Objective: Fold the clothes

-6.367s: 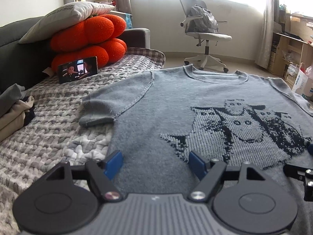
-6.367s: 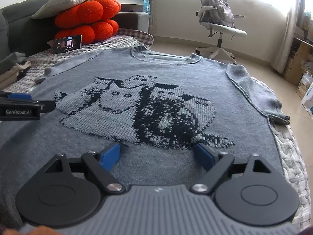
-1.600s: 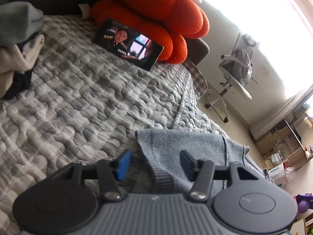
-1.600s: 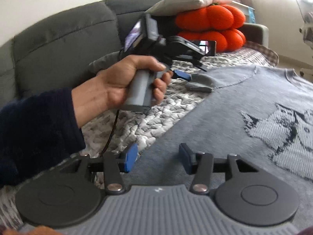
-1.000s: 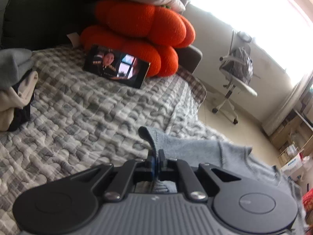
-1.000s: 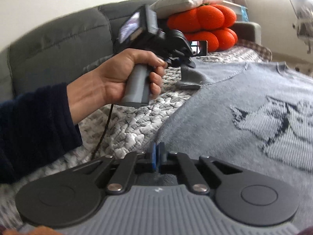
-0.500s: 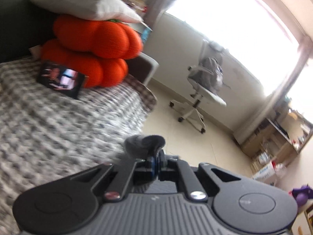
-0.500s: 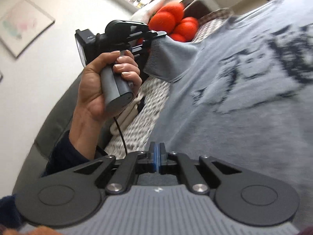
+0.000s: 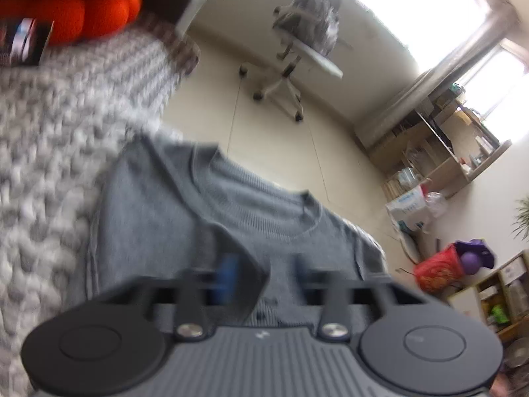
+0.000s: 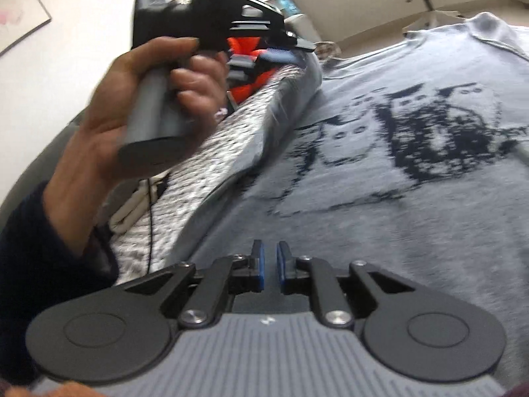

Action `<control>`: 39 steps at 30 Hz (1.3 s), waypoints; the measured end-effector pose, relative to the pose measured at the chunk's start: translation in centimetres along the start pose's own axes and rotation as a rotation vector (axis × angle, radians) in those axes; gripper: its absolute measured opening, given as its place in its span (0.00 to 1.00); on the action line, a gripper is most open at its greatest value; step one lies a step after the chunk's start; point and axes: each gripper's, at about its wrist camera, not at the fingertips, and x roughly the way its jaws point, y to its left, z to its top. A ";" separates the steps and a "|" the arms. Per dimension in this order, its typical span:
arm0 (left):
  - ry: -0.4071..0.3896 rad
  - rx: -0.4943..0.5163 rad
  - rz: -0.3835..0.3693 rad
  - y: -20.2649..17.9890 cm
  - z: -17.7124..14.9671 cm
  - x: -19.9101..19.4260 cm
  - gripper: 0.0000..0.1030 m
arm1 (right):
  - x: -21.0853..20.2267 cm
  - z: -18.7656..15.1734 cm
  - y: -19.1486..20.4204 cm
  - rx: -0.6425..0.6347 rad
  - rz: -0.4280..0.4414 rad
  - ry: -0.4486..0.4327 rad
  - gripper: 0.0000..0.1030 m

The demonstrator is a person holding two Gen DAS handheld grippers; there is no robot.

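Left gripper (image 9: pixel 261 276), jaws just sprung apart, empty; sweater (image 9: pixel 205 218) fold runs toward 12 o'clock. Right gripper (image 10: pixel 268 266) barely parted, empty.

You have a sofa bed covered by a grey-and-white knitted blanket (image 9: pixel 59 152), which runs off to the left of your left gripper's jaws. The grey sweater (image 9: pixel 158 205) lies directly on it, ahead of and under both sets of jaws, its left side folded over onto the front. Far left of the jaws, orange cushions (image 9: pixel 82 3) rest on the blanket with a phone (image 9: pixel 23 41) leaning against them.
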 end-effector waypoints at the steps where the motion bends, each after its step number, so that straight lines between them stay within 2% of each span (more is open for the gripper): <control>1: -0.022 -0.009 -0.006 0.6 0.0 -0.8 0.67 | -0.1 0.1 -0.2 0.000 -0.006 -0.003 0.15; 3: -0.064 -0.006 0.004 2.1 0.1 -3.0 0.74 | -0.2 0.4 -0.6 0.004 -0.009 -0.007 0.14; 6: -0.076 -0.019 0.045 4.7 -0.9 -6.4 0.76 | 0.1 1.5 -1.2 0.014 -0.044 -0.016 0.14; 12: -0.098 -0.006 0.057 10.0 -7.7 -14.4 0.79 | 3.2 6.1 -2.4 0.059 -0.102 0.006 0.16; 14: -0.127 0.001 0.081 11.2 -10.5 -16.4 0.79 | 4.8 7.9 -2.8 0.072 -0.114 0.016 0.26; 15: -0.135 0.009 0.093 11.5 -11.7 -17.0 0.79 | 5.4 8.8 -2.9 0.076 -0.126 0.014 0.41; 16: -0.135 0.024 0.102 11.6 -13.0 -17.5 0.79 | 5.9 9.7 -3.0 0.078 -0.140 0.005 0.47; 18: -0.116 0.070 0.115 11.5 -15.4 -18.0 0.79 | 7.0 11.4 -2.9 0.037 -0.202 -0.017 0.49; 20: -0.144 0.136 0.151 11.1 -17.3 -18.5 0.79 | 8.5 12.5 -2.9 -0.025 -0.289 -0.019 0.50; 22: -0.181 0.193 0.191 10.7 -18.9 -18.9 0.81 | 9.7 12.7 -3.1 -0.063 -0.317 -0.014 0.50; 24: -0.192 0.201 0.195 10.6 -19.5 -18.9 0.81 | 10.7 12.5 -2.2 -0.160 -0.348 -0.009 0.51; 26: -0.194 0.224 0.200 10.1 -19.8 -18.5 0.81 | 11.6 12.3 -1.5 -0.246 -0.371 -0.003 0.49; 27: -0.195 0.235 0.202 9.9 -20.0 -18.3 0.81 | 12.1 12.5 -1.4 -0.270 -0.379 -0.003 0.44; 29: -0.198 0.262 0.220 9.4 -20.3 -18.2 0.79 | 13.0 13.0 -1.3 -0.307 -0.396 -0.006 0.30; 30: -0.198 0.276 0.226 9.1 -20.5 -18.1 0.78 | 13.2 13.3 -1.3 -0.314 -0.397 -0.007 0.14; 31: -0.197 0.291 0.227 8.8 -20.6 -18.0 0.74 | 13.2 13.5 -1.4 -0.313 -0.392 -0.009 0.04; 33: -0.193 0.318 0.226 8.3 -20.9 -17.9 0.69 | 13.2 13.9 -1.3 -0.328 -0.393 -0.025 0.03; 39: -0.162 0.316 0.226 7.9 -21.0 -17.7 0.65 | 12.8 14.8 -0.1 -0.426 -0.411 -0.073 0.02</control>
